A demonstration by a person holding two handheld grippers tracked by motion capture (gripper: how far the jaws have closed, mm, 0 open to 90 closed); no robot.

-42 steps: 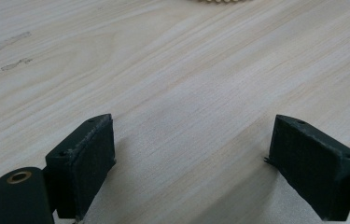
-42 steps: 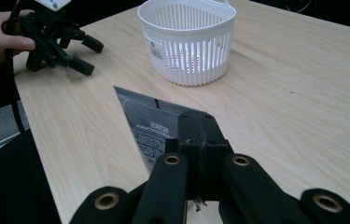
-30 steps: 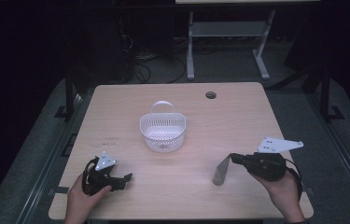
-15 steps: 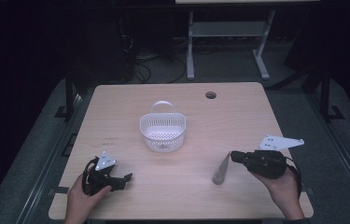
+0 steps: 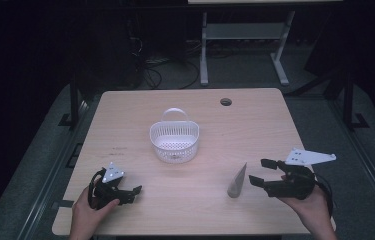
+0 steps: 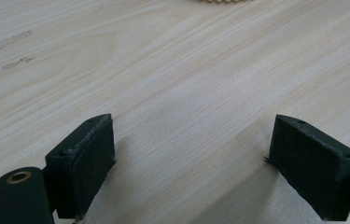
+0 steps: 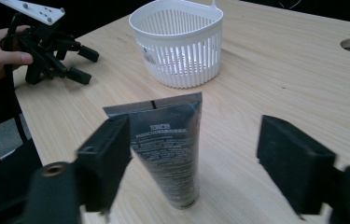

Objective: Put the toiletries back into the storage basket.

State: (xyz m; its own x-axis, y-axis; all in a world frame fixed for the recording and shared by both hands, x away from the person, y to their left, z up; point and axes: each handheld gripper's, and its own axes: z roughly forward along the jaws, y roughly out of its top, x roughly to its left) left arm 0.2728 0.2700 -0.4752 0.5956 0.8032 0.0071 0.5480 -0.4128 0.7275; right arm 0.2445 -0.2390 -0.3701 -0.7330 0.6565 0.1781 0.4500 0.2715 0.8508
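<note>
A dark grey tube with white print stands on its cap on the wooden table, crimped end up. My right gripper is just to its right. Its jaws have just been opening and stand wide. In the right gripper view the tube rises between the jaws of the right gripper, close to the left jaw, and neither pad presses on it. My left gripper rests open near the table's front left corner. The left gripper has only bare wood between its jaws.
A white slotted basket with a handle stands at the table's middle, empty as far as I can see; the basket lies beyond the tube. A cable hole sits near the far edge. Dark floor and a desk frame lie behind.
The right gripper's jaws have opened off the tube and drawn back a little to the right. The tube stays standing where it was. The left gripper has not moved.
</note>
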